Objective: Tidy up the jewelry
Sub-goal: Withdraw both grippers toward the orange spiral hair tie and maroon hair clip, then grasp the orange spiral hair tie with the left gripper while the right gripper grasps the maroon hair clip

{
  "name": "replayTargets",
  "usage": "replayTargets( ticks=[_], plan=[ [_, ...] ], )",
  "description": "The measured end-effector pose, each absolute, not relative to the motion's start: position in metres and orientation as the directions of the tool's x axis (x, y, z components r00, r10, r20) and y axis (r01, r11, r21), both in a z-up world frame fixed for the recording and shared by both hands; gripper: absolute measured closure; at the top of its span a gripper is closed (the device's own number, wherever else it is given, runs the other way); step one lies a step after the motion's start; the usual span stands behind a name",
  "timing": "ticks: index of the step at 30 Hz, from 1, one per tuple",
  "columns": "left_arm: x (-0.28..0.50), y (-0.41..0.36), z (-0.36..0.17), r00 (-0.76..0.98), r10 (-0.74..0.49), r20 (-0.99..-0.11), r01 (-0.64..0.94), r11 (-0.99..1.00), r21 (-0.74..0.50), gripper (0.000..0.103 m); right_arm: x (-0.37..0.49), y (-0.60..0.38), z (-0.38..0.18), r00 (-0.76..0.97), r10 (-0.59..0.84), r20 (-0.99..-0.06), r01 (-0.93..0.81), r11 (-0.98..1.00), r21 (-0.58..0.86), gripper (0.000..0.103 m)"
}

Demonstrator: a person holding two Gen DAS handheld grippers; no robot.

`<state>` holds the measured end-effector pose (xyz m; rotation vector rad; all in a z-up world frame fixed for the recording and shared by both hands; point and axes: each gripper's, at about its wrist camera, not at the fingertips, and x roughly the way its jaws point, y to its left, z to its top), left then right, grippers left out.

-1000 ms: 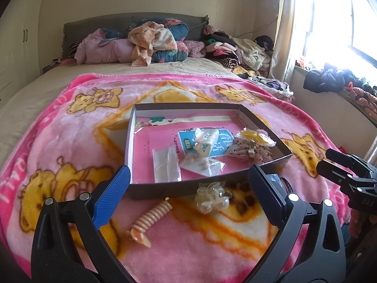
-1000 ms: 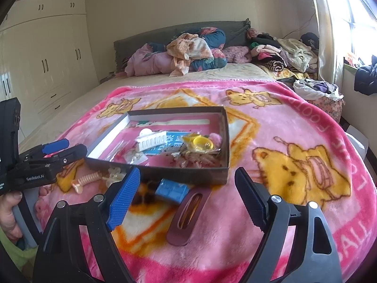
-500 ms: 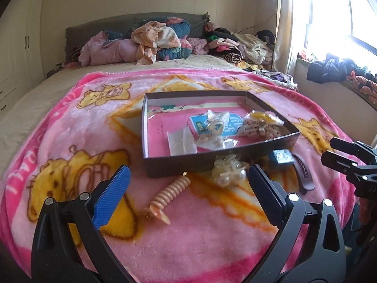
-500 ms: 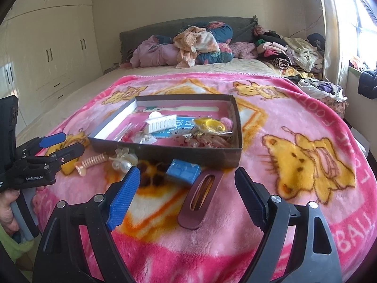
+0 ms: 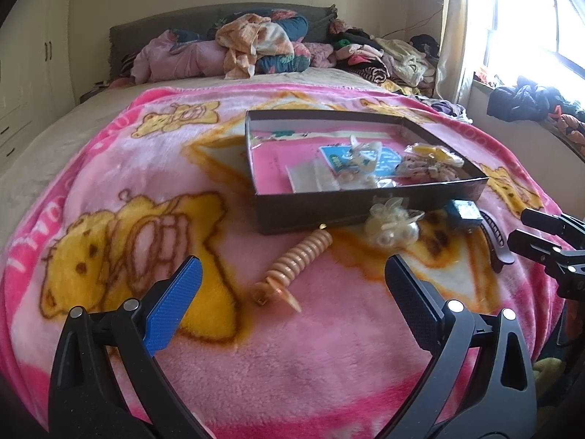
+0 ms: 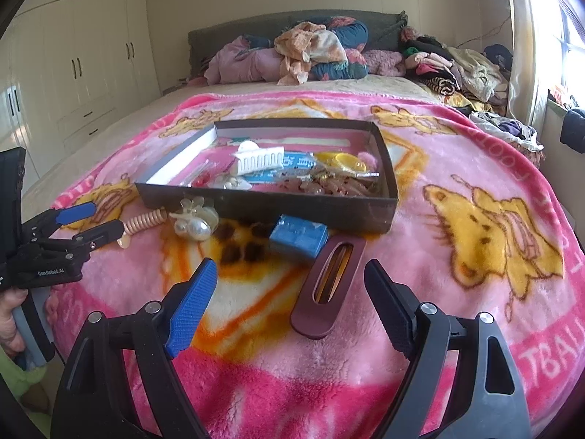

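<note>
A dark shallow box (image 5: 369, 207) (image 6: 256, 205) sits on the pink blanket and holds small packets, a white comb-clip (image 6: 259, 159) and hair clips. In front of it lie a peach spiral hair tie (image 5: 292, 264) (image 6: 144, 221), a pearl clip (image 5: 393, 224) (image 6: 193, 219), a blue packet (image 6: 298, 236) (image 5: 464, 212) and a maroon oval barrette (image 6: 329, 292). My left gripper (image 5: 292, 292) is open and empty, just short of the spiral tie. My right gripper (image 6: 289, 292) is open and empty, just short of the barrette.
The pink bear-print blanket (image 5: 146, 168) covers the bed. Piled clothes (image 6: 314, 51) lie at the headboard and along the window side (image 5: 395, 58). White wardrobes (image 6: 73, 73) stand at the left. Each gripper shows in the other's view, the right (image 5: 548, 241) and the left (image 6: 65, 226).
Both grippers have pulled back from the box and swung left, so the loose items in front of it sit farther off. Both stay open and empty.
</note>
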<state>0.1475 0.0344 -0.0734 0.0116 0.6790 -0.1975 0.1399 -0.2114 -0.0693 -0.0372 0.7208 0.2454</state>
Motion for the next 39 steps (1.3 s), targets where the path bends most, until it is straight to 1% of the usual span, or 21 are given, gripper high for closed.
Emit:
replayTargets(
  ticks=[5,17,19,20,21,22,24,25,27,28,30,31,32,33,39],
  plan=[
    [0.153,0.038,-0.085,0.745,-0.172,-0.645,0.177,0.983,-0.057,0.012,0.146,-0.214,-0.082,0.699,0.174,-0.693,-0.195,0.98,0.049,0.023],
    [0.172,0.039,-0.097,0.713,-0.229,-0.662,0.21,0.972,-0.11,0.012,0.171,-0.224,-0.099,0.634,0.147,-0.76,-0.114,0.989,0.097,0.023],
    [0.176,0.039,-0.099,0.705,-0.24,-0.668,0.218,0.969,-0.118,0.014,0.173,-0.224,-0.102,0.625,0.148,-0.767,-0.11,0.989,0.101,0.023],
    [0.177,0.038,-0.1,0.701,-0.244,-0.67,0.22,0.968,-0.122,0.018,0.173,-0.223,-0.102,0.622,0.146,-0.769,-0.108,0.989,0.1,0.023],
    [0.178,0.038,-0.102,0.694,-0.249,-0.675,0.224,0.966,-0.126,0.023,0.174,-0.223,-0.103,0.62,0.149,-0.771,-0.109,0.989,0.103,0.026],
    [0.179,0.038,-0.103,0.691,-0.25,-0.678,0.225,0.966,-0.127,0.025,0.174,-0.222,-0.104,0.616,0.154,-0.773,-0.115,0.988,0.106,0.028],
    [0.179,0.037,-0.104,0.686,-0.253,-0.683,0.228,0.965,-0.128,0.035,0.174,-0.221,-0.105,0.612,0.152,-0.776,-0.121,0.988,0.098,0.034],
    [0.18,0.037,-0.104,0.684,-0.253,-0.684,0.229,0.965,-0.127,0.038,0.173,-0.22,-0.106,0.61,0.152,-0.778,-0.125,0.988,0.096,0.036],
    [0.18,0.036,-0.105,0.681,-0.249,-0.689,0.232,0.965,-0.119,0.051,0.173,-0.22,-0.107,0.607,0.154,-0.779,-0.127,0.987,0.097,0.044],
    [0.179,0.036,-0.105,0.679,-0.249,-0.69,0.235,0.965,-0.117,0.055,0.172,-0.221,-0.107,0.607,0.156,-0.779,-0.126,0.987,0.099,0.047],
    [0.179,0.035,-0.105,0.677,-0.252,-0.692,0.241,0.964,-0.116,0.067,0.171,-0.223,-0.107,0.604,0.165,-0.779,-0.125,0.986,0.112,0.058],
    [0.178,0.036,-0.105,0.673,-0.256,-0.694,0.245,0.962,-0.117,0.07,0.171,-0.224,-0.108,0.602,0.17,-0.78,-0.124,0.985,0.119,0.061],
    [0.178,0.036,-0.105,0.67,-0.259,-0.696,0.248,0.961,-0.119,0.076,0.17,-0.226,-0.108,0.601,0.174,-0.78,-0.124,0.985,0.124,0.067],
    [0.178,0.036,-0.105,0.668,-0.262,-0.697,0.251,0.96,-0.12,0.079,0.169,-0.226,-0.108,0.599,0.179,-0.78,-0.125,0.984,0.129,0.07],
    [0.172,0.03,-0.103,0.659,-0.27,-0.702,0.277,0.955,-0.107,0.082,0.164,-0.229,-0.105,0.597,0.198,-0.777,-0.132,0.98,0.148,0.072]
  ],
)
